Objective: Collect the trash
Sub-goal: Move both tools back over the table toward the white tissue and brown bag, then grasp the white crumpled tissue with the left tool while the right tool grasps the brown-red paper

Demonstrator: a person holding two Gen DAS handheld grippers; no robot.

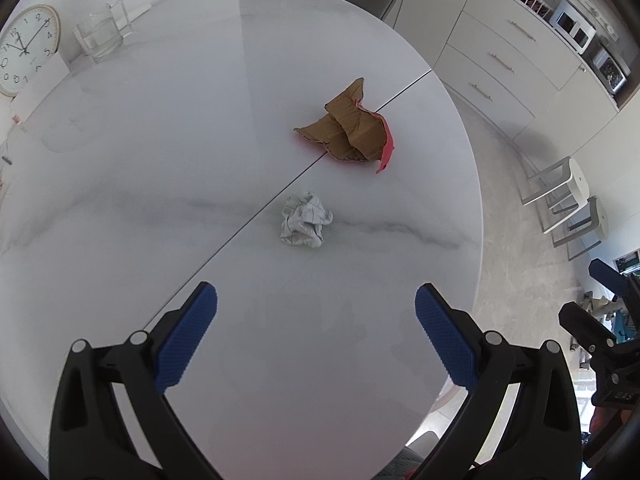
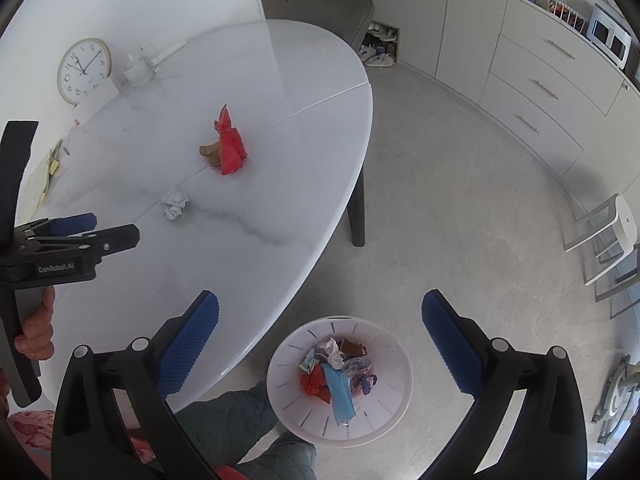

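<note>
— Where's the trash?
— A crumpled white paper ball (image 1: 305,220) and a torn brown-and-red cardboard scrap (image 1: 347,128) lie apart on the white marble counter (image 1: 120,184).
— The tools?
— Left tool (image 1: 316,336) spread, empty; right tool (image 2: 320,340) spread above a white plastic bin (image 2: 394,368) on the floor holding what look like wrappers.

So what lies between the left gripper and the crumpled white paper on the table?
Nothing: in the left wrist view, only bare marble tabletop separates the open left gripper from the crumpled white paper. The table's seam line runs just to the side.
</note>
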